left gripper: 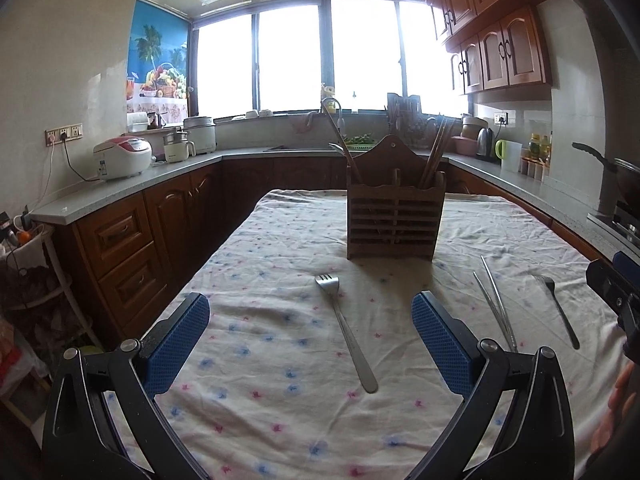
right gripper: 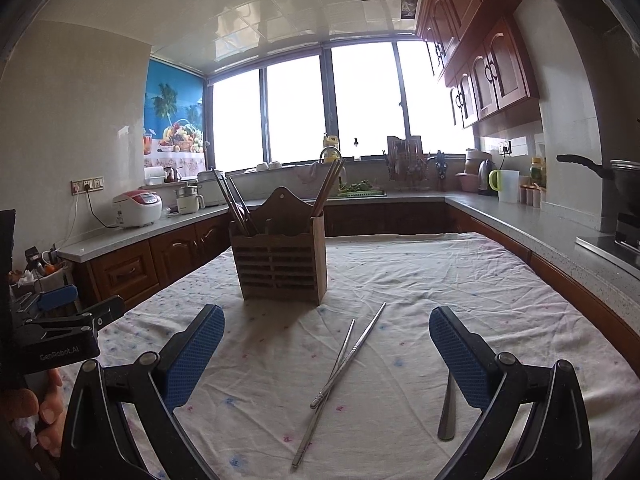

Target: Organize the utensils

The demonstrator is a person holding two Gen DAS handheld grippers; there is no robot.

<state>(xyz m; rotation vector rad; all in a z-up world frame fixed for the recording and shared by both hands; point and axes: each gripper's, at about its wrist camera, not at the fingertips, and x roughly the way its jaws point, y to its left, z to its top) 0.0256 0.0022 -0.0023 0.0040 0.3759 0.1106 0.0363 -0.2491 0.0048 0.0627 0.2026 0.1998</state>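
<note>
Blue pads of left tool (left gripper: 310, 344) spread wide, nothing held, hovering low over floral-cloth surface (left gripper: 248, 408). Fork (left gripper: 346, 332) lies right between them, tines toward wooden holder (left gripper: 394, 220). Right tool (right gripper: 326, 356) same deal, gaping and empty, steel chopsticks (right gripper: 344, 368) crossed on cloth between its pads; second fork (left gripper: 558, 306) farther right. Holder already has chopsticks standing in both outer slots. My guess: fork goes first. Tip: drop straight down, pinch mid-handle across narrow width, lift level, then tilt upright before slotting in.
</note>
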